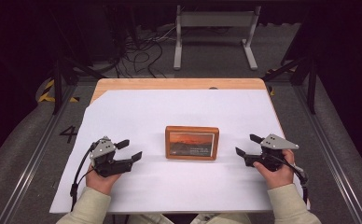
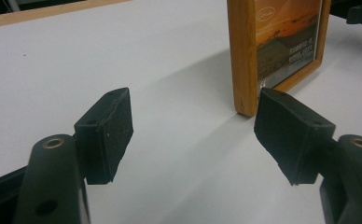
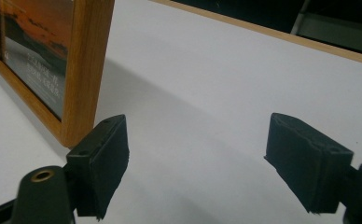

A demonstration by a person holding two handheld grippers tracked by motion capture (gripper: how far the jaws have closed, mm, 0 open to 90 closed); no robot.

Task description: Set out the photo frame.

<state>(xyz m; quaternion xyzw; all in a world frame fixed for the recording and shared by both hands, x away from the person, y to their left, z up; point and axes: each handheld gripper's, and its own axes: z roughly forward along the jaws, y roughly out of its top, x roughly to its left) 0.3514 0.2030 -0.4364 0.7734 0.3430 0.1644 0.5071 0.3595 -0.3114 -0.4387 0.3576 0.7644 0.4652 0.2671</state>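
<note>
A wooden picture frame [image 1: 191,142] with an orange sunset picture lies in the middle of the white sheet [image 1: 179,116]. My left gripper [image 1: 129,150] rests on the sheet to the frame's left, open, nothing between its jaws. In the left gripper view the frame [image 2: 244,56] shows beyond the right pad, past the open left gripper [image 2: 195,130]. My right gripper [image 1: 248,145] sits to the frame's right, open and holding nothing. In the right gripper view the frame [image 3: 83,70] stands just behind the left pad of the open right gripper [image 3: 200,154].
The white sheet covers a wooden table [image 1: 179,84] whose bare edge shows at the back. Behind the table are a grey metal stand [image 1: 214,32] and loose cables [image 1: 142,51] on the floor. Metal rails [image 1: 30,154] run along both sides.
</note>
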